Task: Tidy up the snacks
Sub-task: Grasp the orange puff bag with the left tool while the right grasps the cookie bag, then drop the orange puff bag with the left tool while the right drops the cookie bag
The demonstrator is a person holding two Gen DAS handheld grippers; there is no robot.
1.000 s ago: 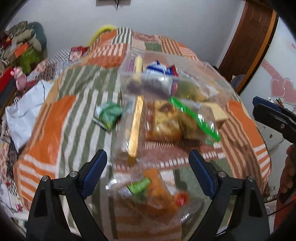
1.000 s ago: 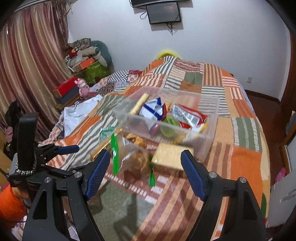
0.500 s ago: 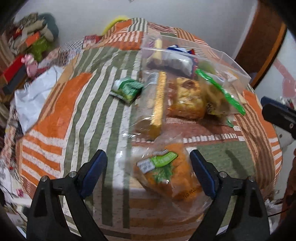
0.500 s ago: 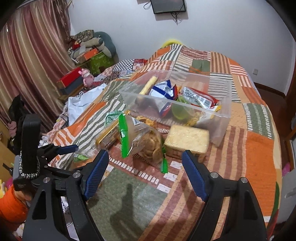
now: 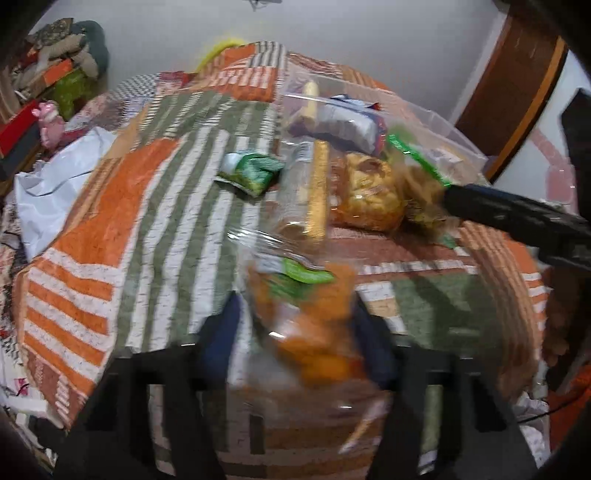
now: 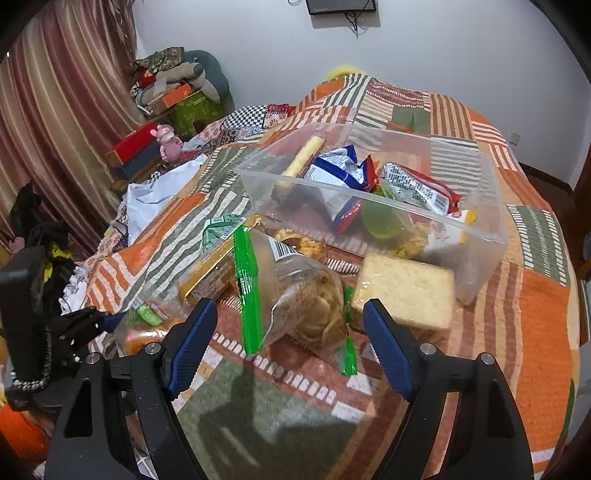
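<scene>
Nearest in the left wrist view, the left gripper [image 5: 299, 332] is seen closing, its blue pads on either side of a clear bag of orange snacks [image 5: 314, 325] with a green label; the picture is blurred, so pad contact cannot be told and the label cannot be read. In the right wrist view the right gripper [image 6: 288, 347] is held released, its jaws wide apart above the patchwork quilt [image 6: 535, 314], with nothing between them. Just beyond its fingertips a clear bag of biscuits [image 6: 295, 295] with a green zip strip is laid on its side; a barcode sticker is seen on it, but no writing can be made out. A wrapped pale sponge cake [image 6: 406, 291] is set beside it, touching the clear plastic box [image 6: 476, 266]. A small green packet [image 5: 251, 173] is seen farther left on the quilt. Inside the box, blue-and-white and red wrappers [image 6: 343, 166] are piled; their print is too small to read. A wall screen [image 6: 341, 5] is mounted farthest back.
</scene>
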